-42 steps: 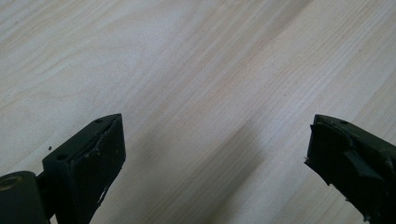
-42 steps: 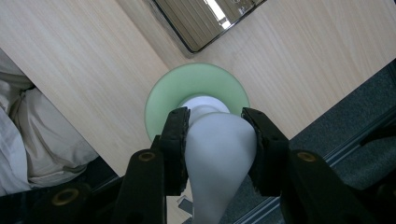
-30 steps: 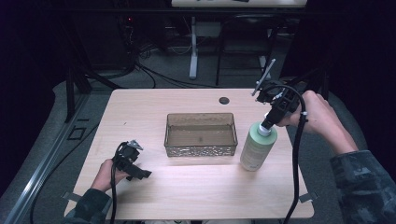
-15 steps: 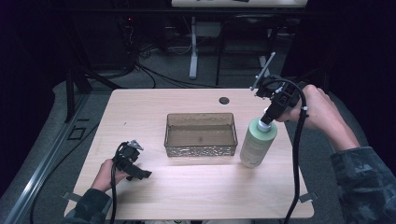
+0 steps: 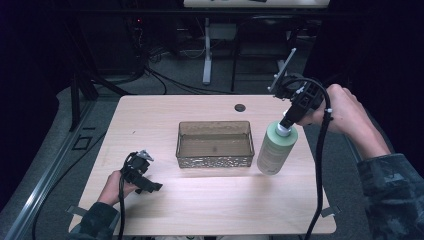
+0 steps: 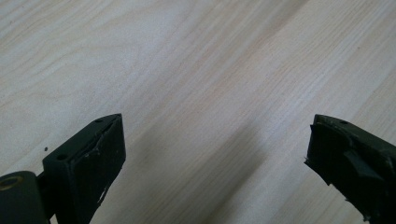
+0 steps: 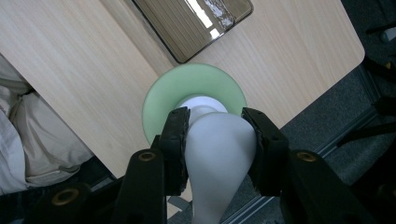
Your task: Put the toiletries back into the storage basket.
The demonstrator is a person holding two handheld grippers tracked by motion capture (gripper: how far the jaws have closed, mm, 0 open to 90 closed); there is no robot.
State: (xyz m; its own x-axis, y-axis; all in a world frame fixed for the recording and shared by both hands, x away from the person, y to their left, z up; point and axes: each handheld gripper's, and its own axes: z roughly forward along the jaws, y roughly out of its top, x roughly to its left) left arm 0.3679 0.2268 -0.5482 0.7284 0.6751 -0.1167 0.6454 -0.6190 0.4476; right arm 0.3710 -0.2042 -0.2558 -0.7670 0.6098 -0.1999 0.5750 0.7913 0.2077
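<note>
A pale green bottle [image 5: 274,150] with a white pump head stands upright on the table to the right of a shallow brown basket [image 5: 214,157]. My right gripper [image 5: 289,121] comes down on it from above and is shut on the white pump head [image 7: 219,140], its two pads pressing on both sides. From above, the bottle's green shoulder [image 7: 161,93] rings the head. My left gripper [image 5: 150,186] rests low over the table's near left part, held in a hand. Its jaws stand wide apart over bare wood, with nothing between its fingertips [image 6: 100,154].
The wooden table [image 5: 150,120] has a small dark round hole [image 5: 240,107] near its far edge. The basket holds nothing. Cables trail from both grippers. Beyond the far edge is a dark floor with stand legs and wires.
The right gripper and the bottle's top have shifted slightly toward the far side. The left gripper has kept still.
</note>
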